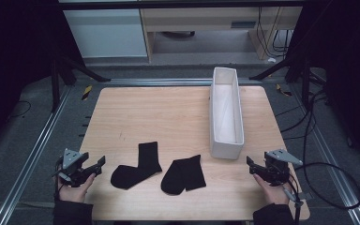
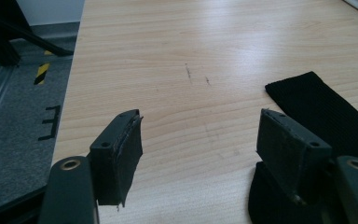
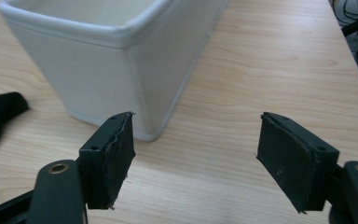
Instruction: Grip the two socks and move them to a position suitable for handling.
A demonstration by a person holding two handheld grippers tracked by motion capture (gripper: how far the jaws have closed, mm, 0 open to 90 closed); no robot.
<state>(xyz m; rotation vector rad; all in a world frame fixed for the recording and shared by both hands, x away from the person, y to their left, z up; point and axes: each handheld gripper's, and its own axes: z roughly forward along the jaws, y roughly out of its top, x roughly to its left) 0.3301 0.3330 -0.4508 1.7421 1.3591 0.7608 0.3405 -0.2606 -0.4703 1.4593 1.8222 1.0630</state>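
While both hands rest at the near edge of the table [image 1: 122, 108], the left gripper [image 1: 90, 167] and the right gripper [image 1: 255, 166] hold their jaws spread wide, with nothing between them. Just beyond lie two black socks: the left sock [image 1: 138, 166] beside the left gripper, the right sock [image 1: 184, 175] near the middle. Farther back on the right stands a long white bin [image 1: 225, 112], seemingly empty. I'd say the best start is to reach low for the nearest sock and pinch its cuff flat, so the fabric doesn't bunch or slide.
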